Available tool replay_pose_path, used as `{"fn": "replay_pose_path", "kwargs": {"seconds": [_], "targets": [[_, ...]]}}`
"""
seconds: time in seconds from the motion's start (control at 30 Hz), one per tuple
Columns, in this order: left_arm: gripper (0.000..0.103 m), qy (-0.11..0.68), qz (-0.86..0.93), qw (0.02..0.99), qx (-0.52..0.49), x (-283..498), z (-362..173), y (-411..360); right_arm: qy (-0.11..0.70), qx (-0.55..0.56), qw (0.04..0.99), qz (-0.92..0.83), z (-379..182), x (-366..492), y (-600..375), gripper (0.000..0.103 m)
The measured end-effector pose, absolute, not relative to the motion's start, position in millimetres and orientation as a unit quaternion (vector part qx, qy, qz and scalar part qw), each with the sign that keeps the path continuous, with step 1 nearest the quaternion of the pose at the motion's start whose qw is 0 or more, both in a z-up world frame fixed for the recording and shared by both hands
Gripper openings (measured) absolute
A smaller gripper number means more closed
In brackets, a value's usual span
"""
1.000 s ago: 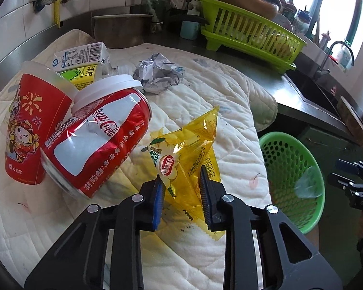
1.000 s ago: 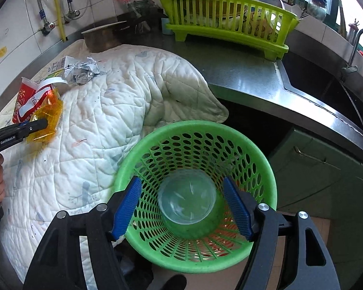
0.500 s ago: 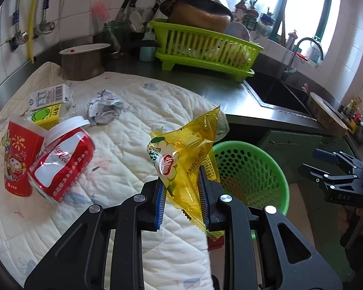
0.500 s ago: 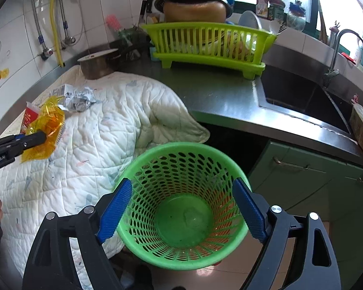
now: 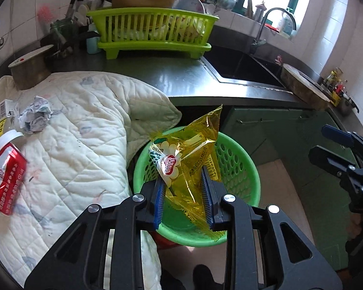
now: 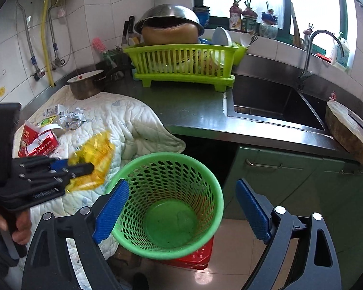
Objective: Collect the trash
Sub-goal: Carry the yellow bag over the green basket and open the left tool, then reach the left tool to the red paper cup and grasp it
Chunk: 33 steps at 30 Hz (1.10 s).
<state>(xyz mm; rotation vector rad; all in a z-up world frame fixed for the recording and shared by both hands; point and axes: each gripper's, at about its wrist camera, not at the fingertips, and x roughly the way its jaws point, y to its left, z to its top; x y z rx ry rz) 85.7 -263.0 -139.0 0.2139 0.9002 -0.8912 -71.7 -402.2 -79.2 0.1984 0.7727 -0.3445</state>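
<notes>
Spreading across the left of the frame, the white quilt [image 5: 79,130] carried a red can [image 5: 4,176] and crumpled paper [image 5: 35,114]. At lower centre stood the green basket [image 6: 167,207]; the right gripper [image 6: 181,211], jaws wide and just opening, held nothing. Above the basket, the left gripper [image 5: 184,199] pinched the yellow wrapper [image 5: 191,166], its narrow jaws just easing.

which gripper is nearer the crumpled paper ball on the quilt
Left. The left gripper, shut on the yellow snack bag, is at the quilt's edge near the green basket, some way from the paper ball. The right gripper is open over the basket, farther off.
</notes>
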Motion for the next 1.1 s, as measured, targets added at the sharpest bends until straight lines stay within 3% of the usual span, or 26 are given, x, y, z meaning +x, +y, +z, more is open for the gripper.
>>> {"fn": "replay_pose_path", "kwargs": {"seconds": [0.47, 1.0, 1.1], "targets": [[0.053, 0.424, -0.418, 0.798, 0.091, 77, -148, -270, 0.365, 0.099, 0.910, -0.167, -73, -80, -403, 0.086], [0.055, 0.381, -0.289, 0.877, 0.058, 112, -108, -154, 0.365, 0.072, 0.923, -0.095, -65, -35, -363, 0.086], [0.061, 0.368, -0.241, 0.896, 0.054, 127, -101, -122, 0.367, 0.065, 0.925, -0.078, -65, -24, -353, 0.086]]}}
